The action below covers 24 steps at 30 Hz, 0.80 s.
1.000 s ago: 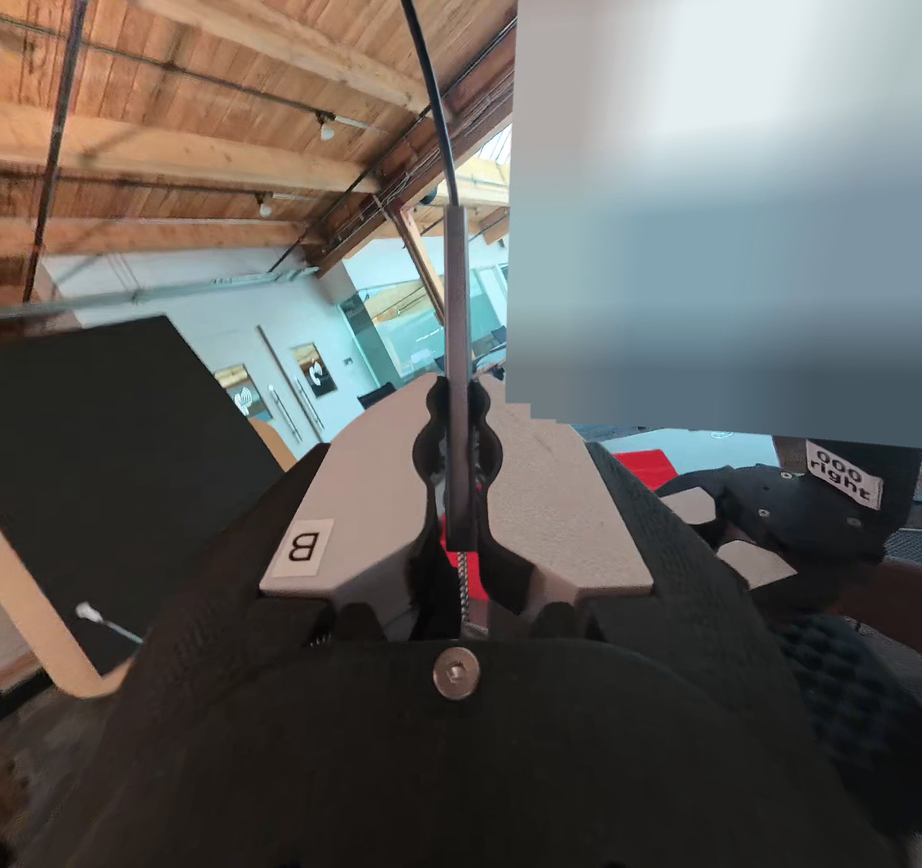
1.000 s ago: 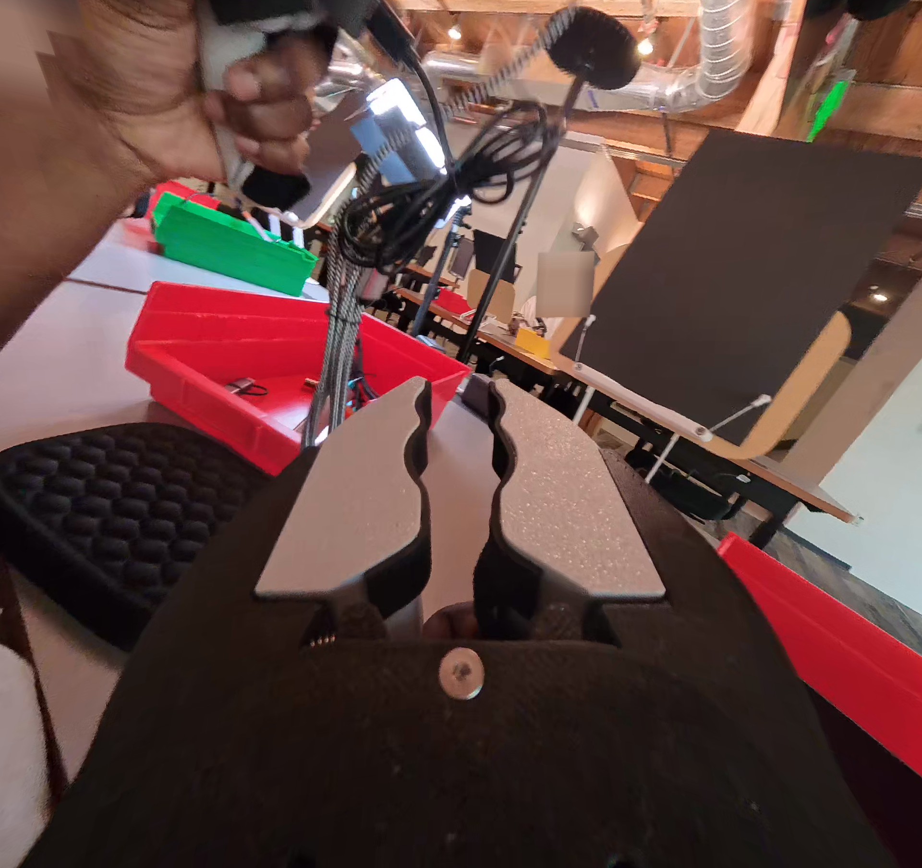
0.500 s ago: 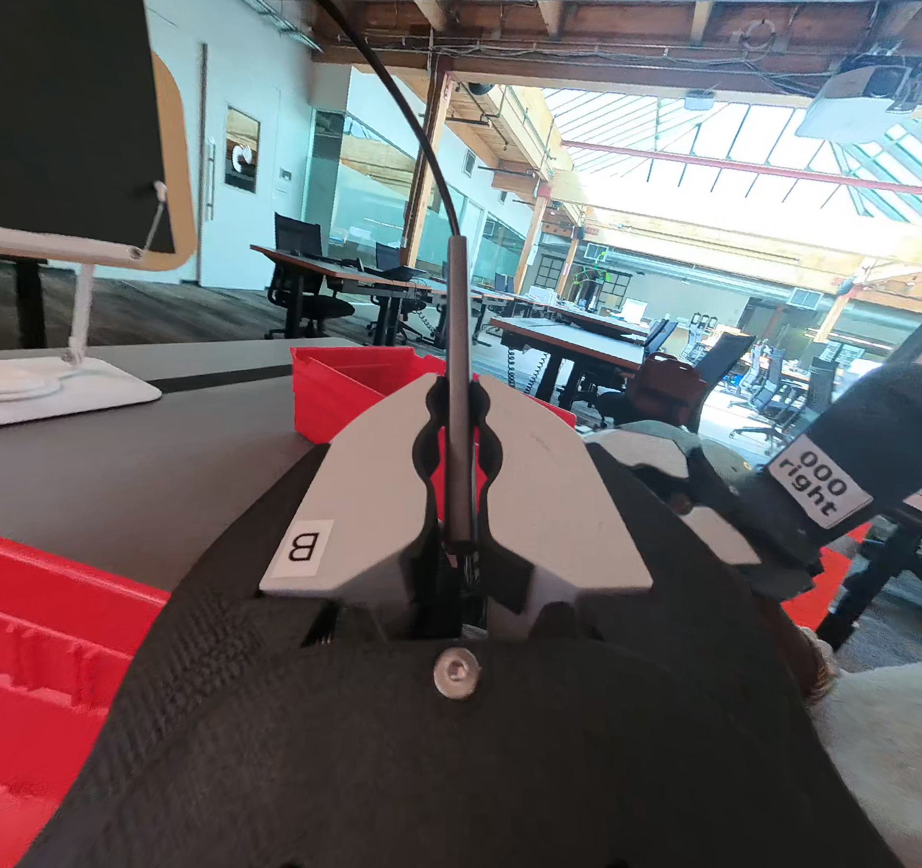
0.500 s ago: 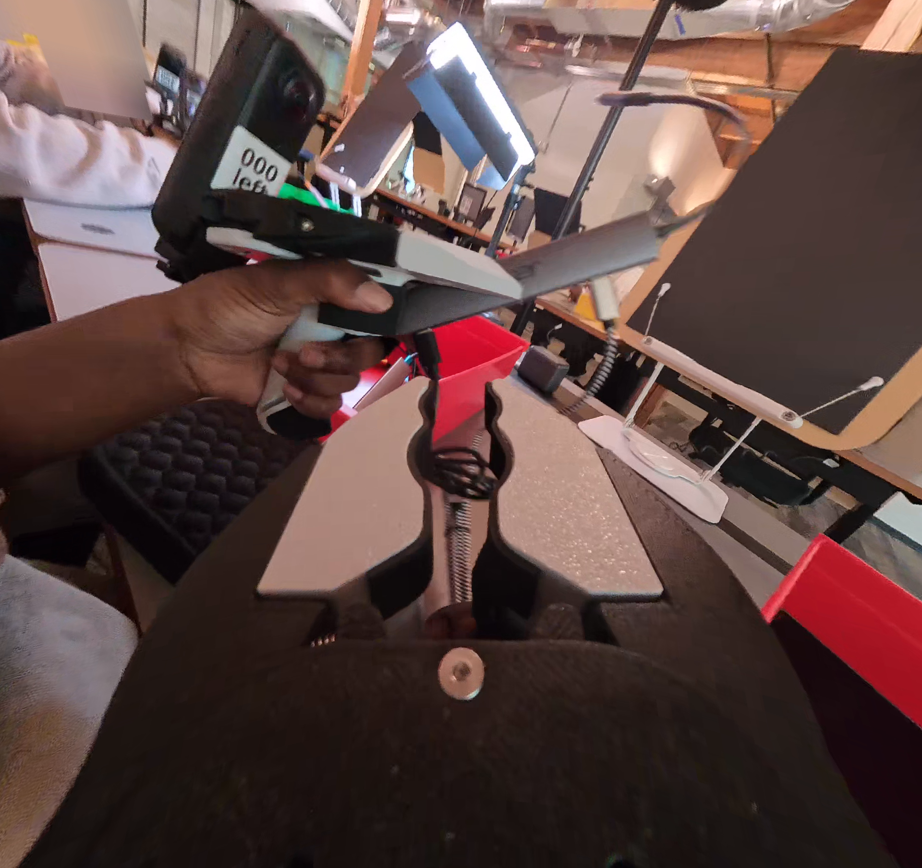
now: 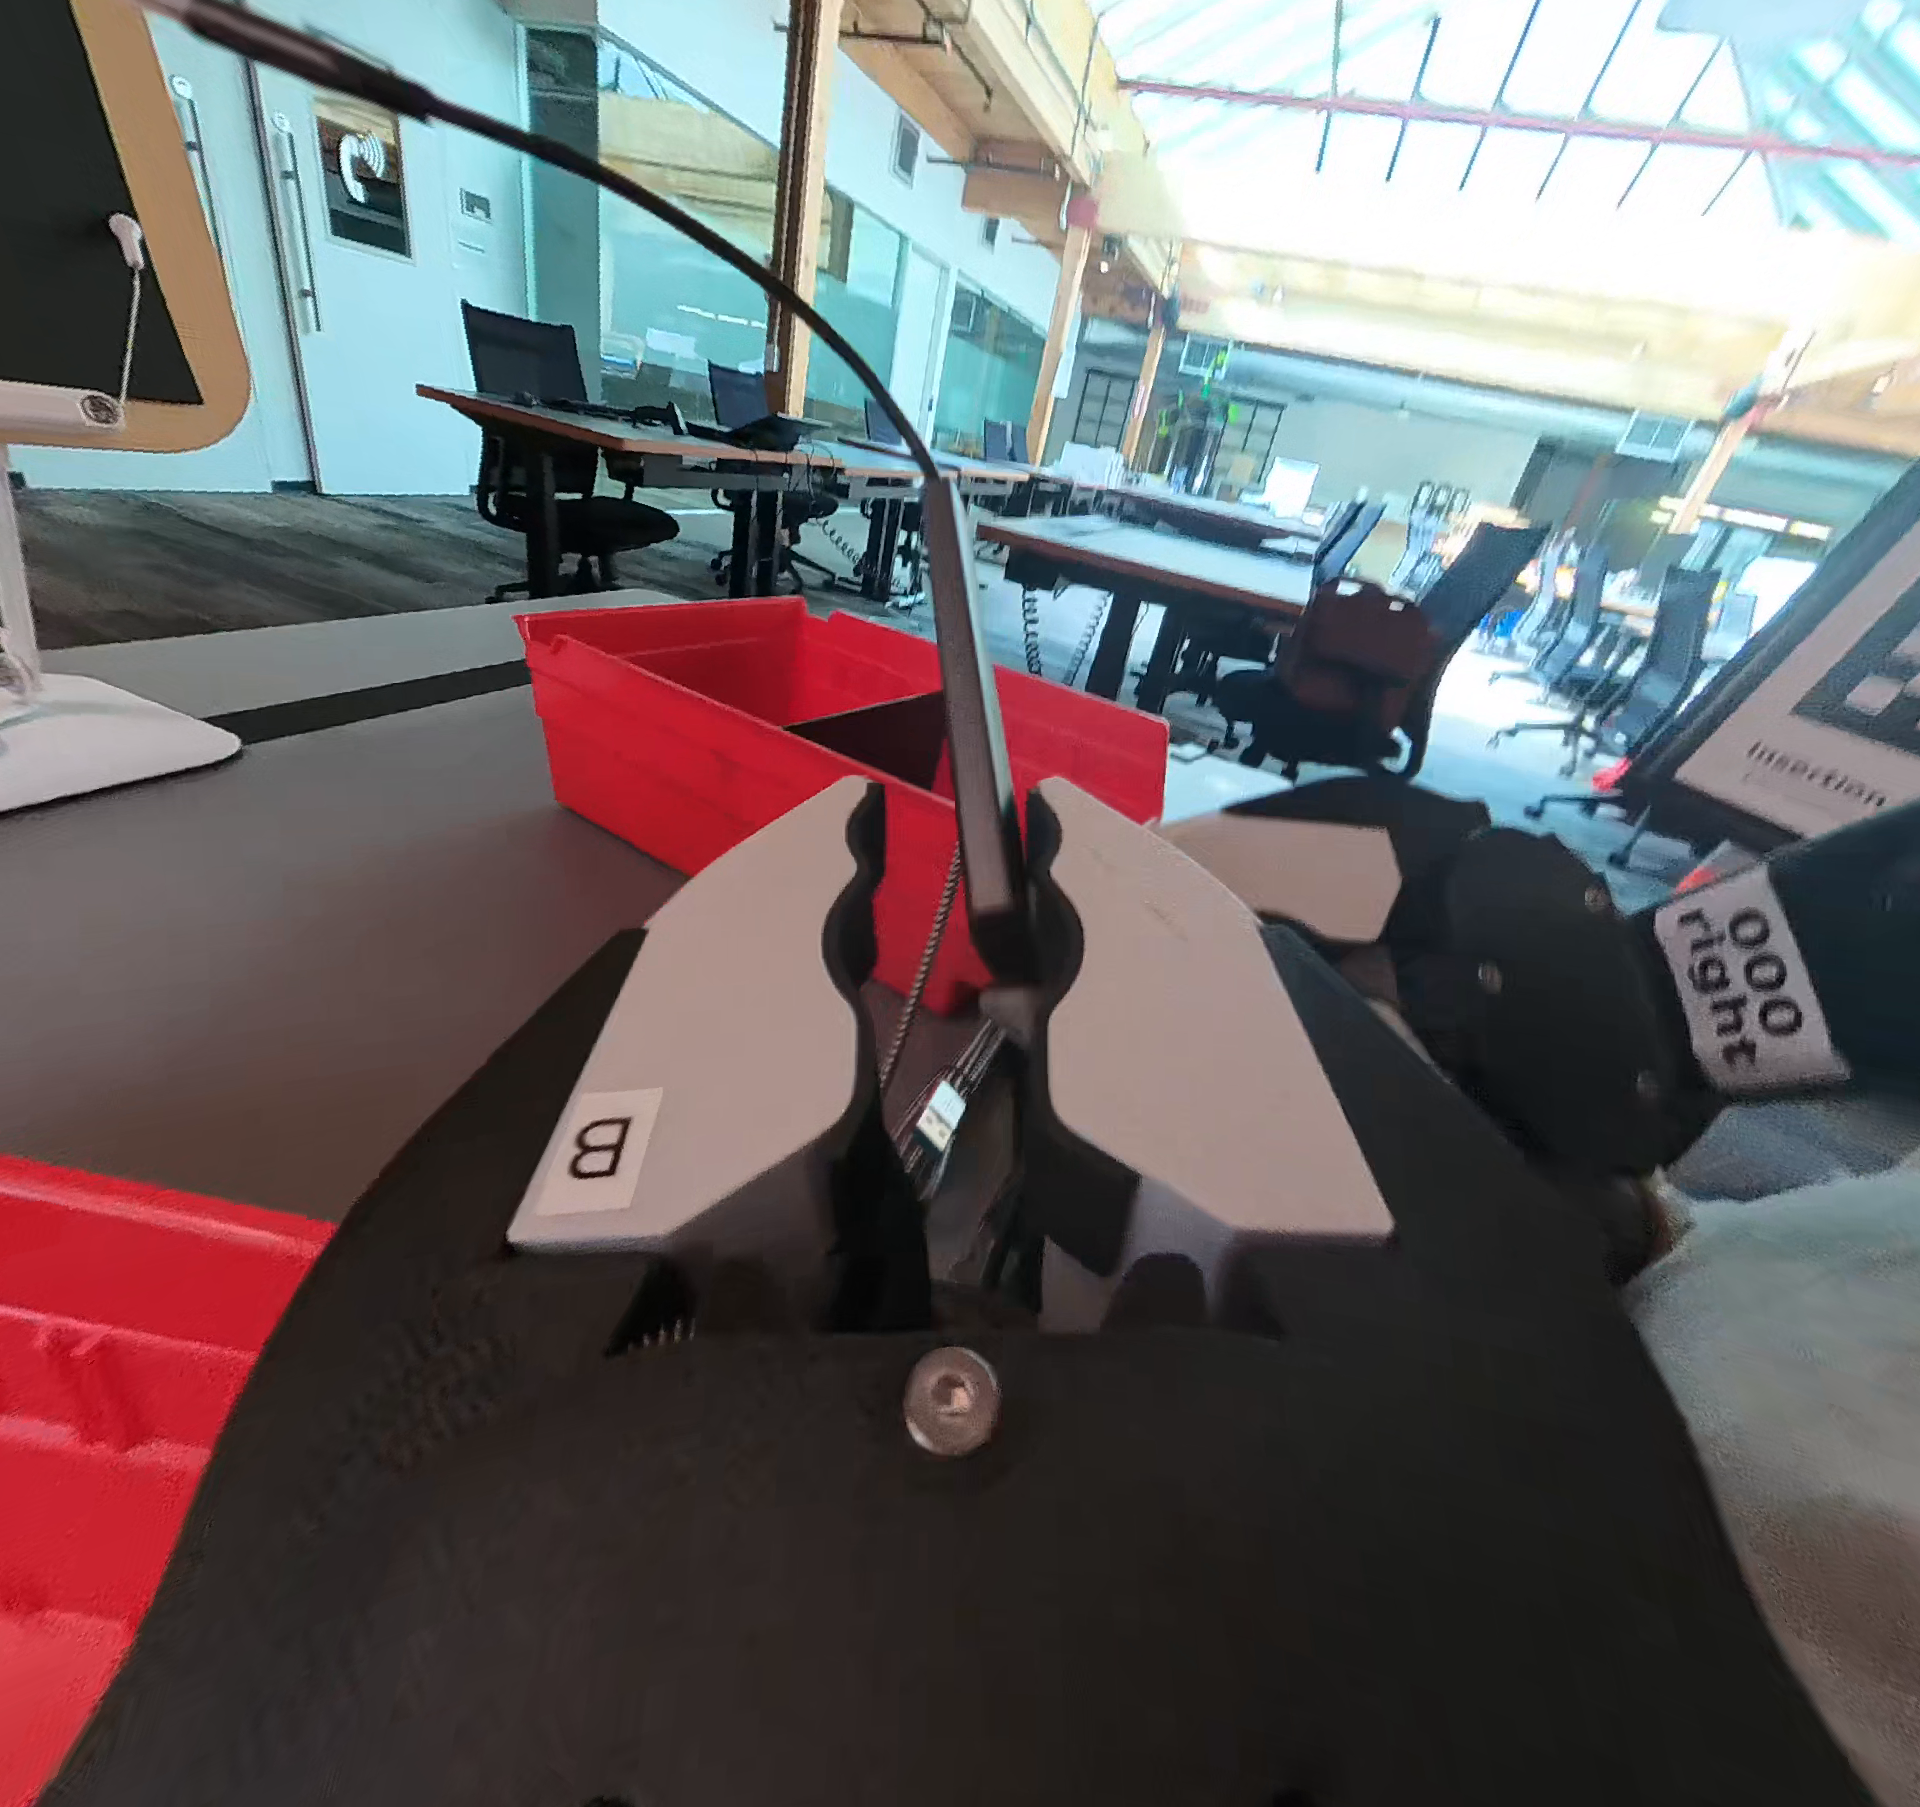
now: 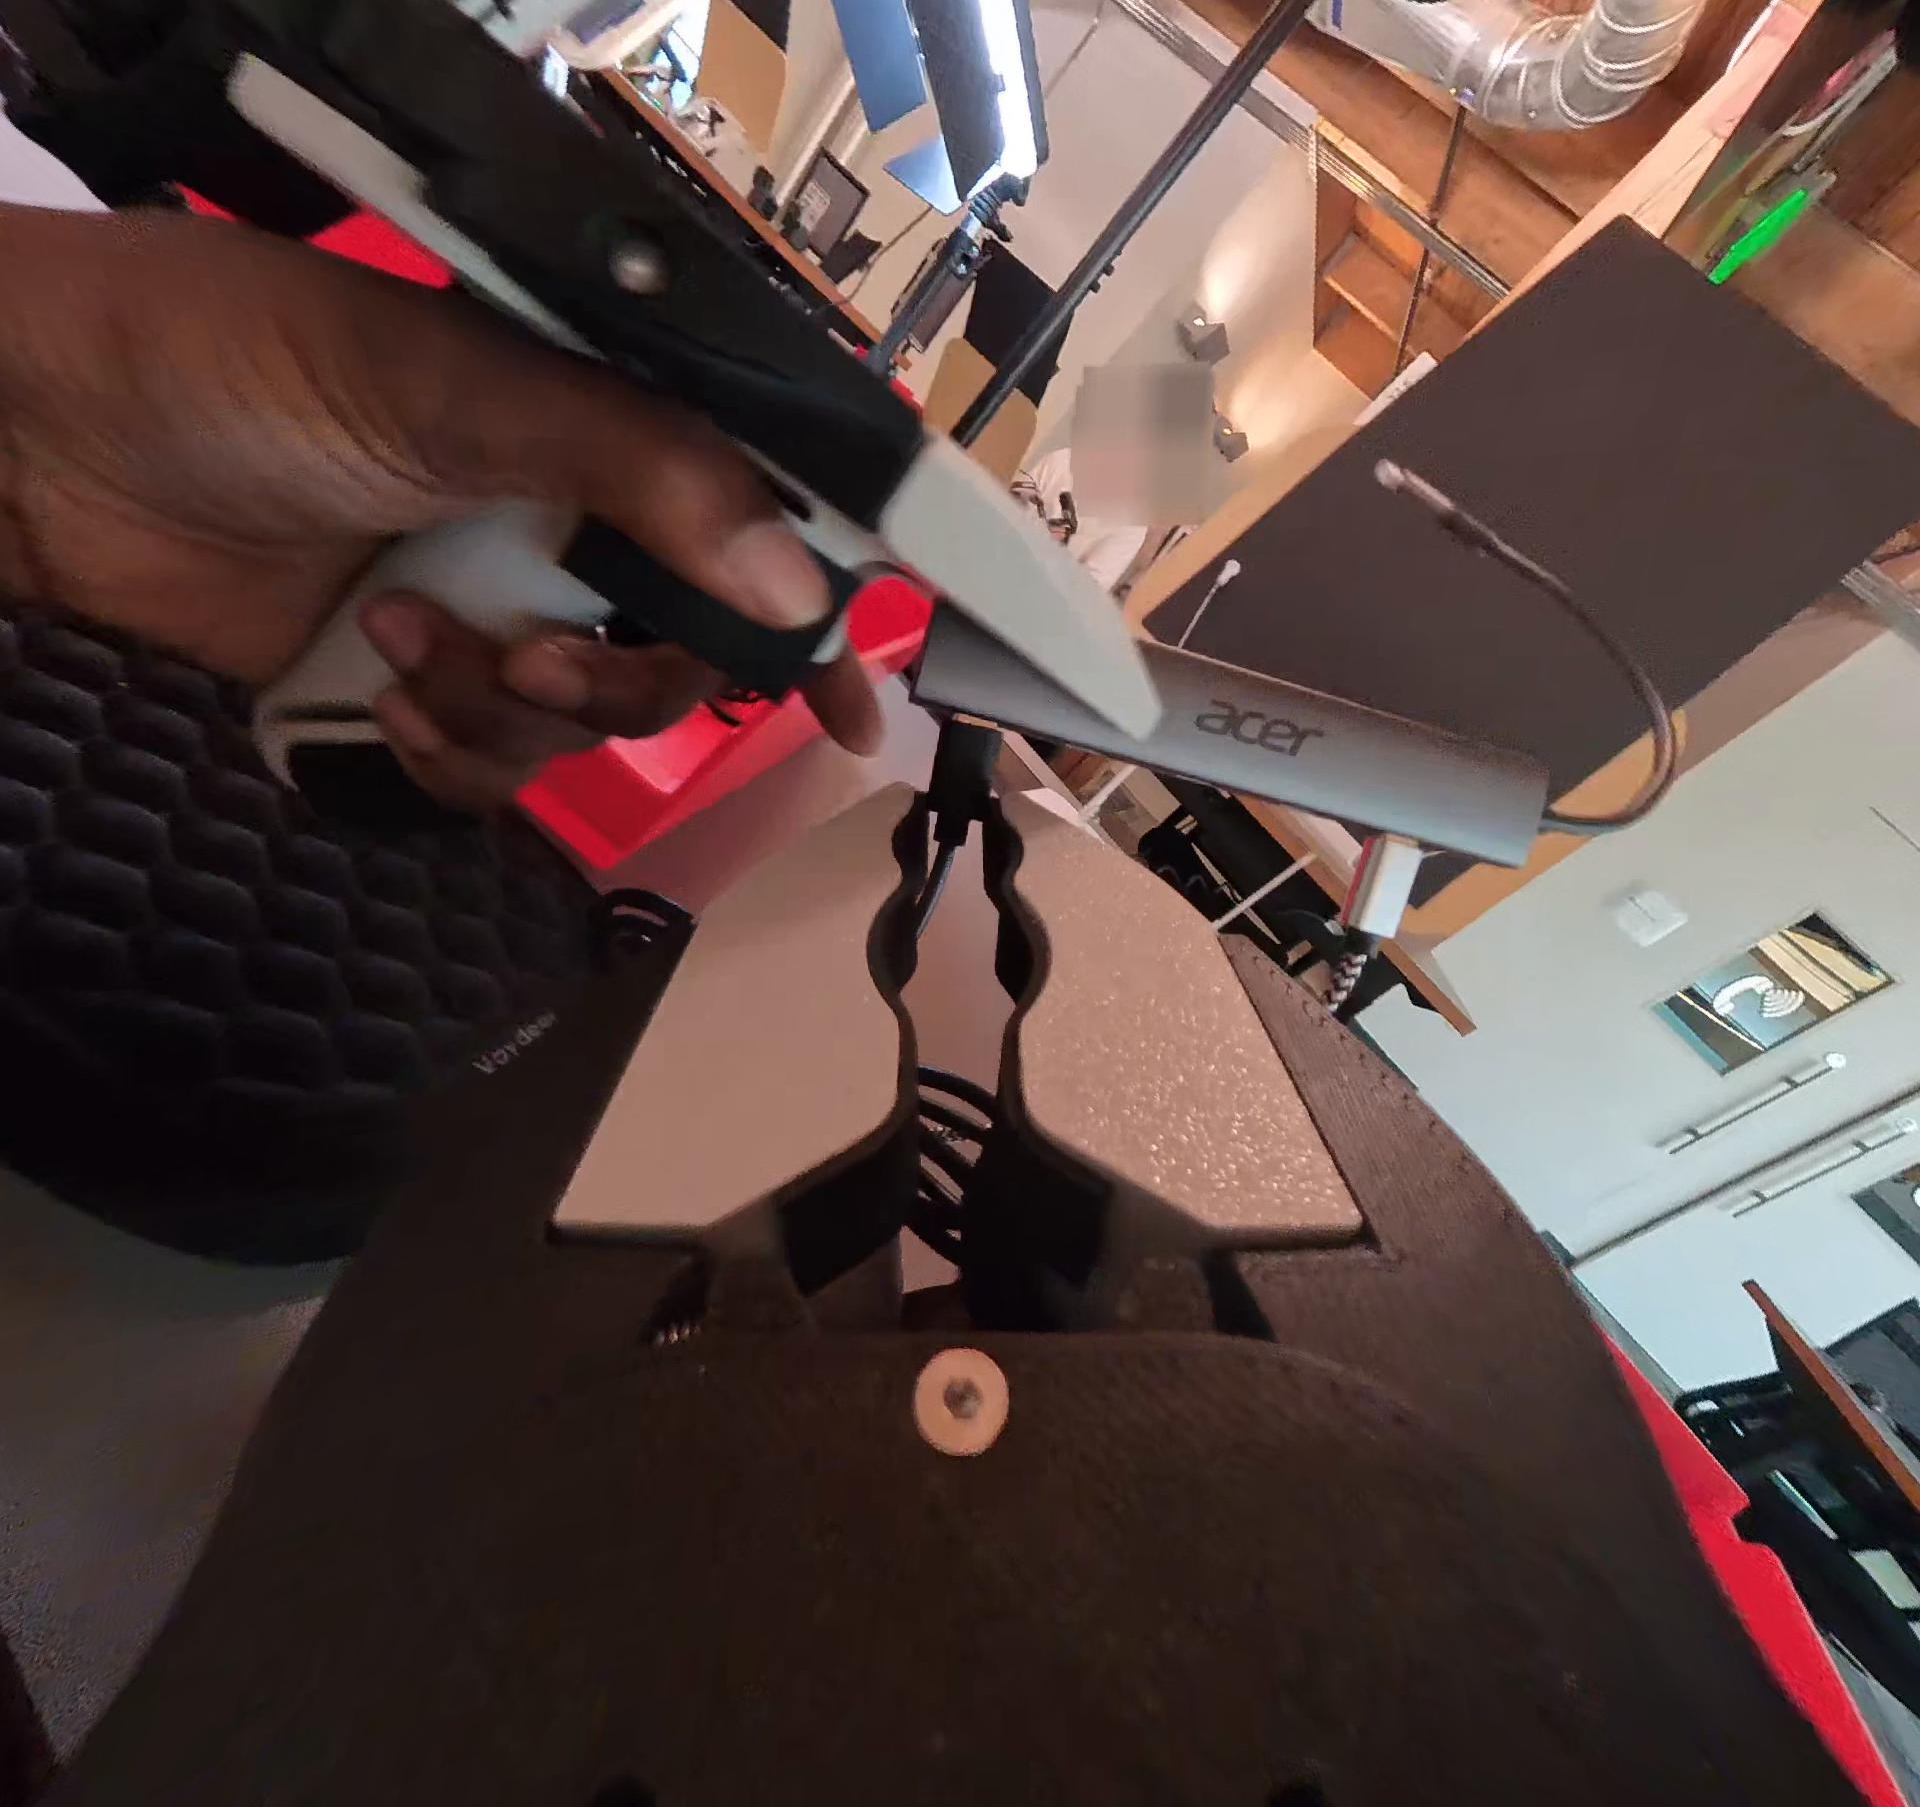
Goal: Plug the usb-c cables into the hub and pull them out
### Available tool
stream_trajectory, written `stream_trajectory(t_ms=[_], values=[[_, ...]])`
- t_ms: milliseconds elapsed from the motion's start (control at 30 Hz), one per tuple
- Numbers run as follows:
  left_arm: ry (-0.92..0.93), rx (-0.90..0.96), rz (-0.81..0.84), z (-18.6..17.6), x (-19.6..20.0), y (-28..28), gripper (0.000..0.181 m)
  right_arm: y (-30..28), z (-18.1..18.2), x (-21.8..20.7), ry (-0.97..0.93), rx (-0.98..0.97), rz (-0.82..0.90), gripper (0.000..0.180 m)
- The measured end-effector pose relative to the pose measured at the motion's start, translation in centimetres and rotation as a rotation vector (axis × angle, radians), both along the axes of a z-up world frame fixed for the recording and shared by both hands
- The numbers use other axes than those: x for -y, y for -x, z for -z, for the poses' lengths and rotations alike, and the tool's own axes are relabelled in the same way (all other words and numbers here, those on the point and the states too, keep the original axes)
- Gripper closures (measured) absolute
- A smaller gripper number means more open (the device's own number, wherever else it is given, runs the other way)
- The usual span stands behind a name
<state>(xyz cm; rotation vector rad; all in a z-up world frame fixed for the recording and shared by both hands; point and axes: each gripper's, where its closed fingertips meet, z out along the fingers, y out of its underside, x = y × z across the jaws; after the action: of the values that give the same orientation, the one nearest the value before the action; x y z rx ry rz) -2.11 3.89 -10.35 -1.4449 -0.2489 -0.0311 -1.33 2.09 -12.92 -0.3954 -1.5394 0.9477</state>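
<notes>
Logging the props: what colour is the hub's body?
Silver-grey; the hub shows best in the right wrist view, held edge-on in the left gripper.

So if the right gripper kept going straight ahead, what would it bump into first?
Probably the black plug right at the tips of the right gripper, then the grey hub it goes into just above. Depth is hard to judge.

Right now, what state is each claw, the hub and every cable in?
left claw: open, hub leaning on one finger.
right claw: shut on black cable.
hub: off the table, tilted.
black cable: plugged into hub's underside.
white cable: plugged into hub near its far end.
hub's own lead: hanging free, unplugged.
</notes>
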Motion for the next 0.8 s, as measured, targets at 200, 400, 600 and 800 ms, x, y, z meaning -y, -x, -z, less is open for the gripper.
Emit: stream_trajectory(t_ms=[200, 400, 600, 800], values=[[-0.005, -0.038, -0.002, 0.2, 0.0, -0.5, 0.170, 0.3, -0.1, -0.3, -0.005, -0.019, 0.042, 0.171], [-0.105, 0.134, 0.065, 0.6, 0.4, 0.5, 0.172, 1.1, 0.5, -0.3, -0.067, -0.018, 0.088, 0.171], [-0.096, 0.090, 0.038, 1.1, 0.4, 0.9, 0.172, 1.2, 1.5, -0.6, -0.085, 0.053, 0.034, 0.173], [-0.134, 0.042, 0.020, 0.6, -0.1, 0.4, 0.171, 0.7, 1.2, -1.3, 0.035, 0.074, -0.041, 0.178]])
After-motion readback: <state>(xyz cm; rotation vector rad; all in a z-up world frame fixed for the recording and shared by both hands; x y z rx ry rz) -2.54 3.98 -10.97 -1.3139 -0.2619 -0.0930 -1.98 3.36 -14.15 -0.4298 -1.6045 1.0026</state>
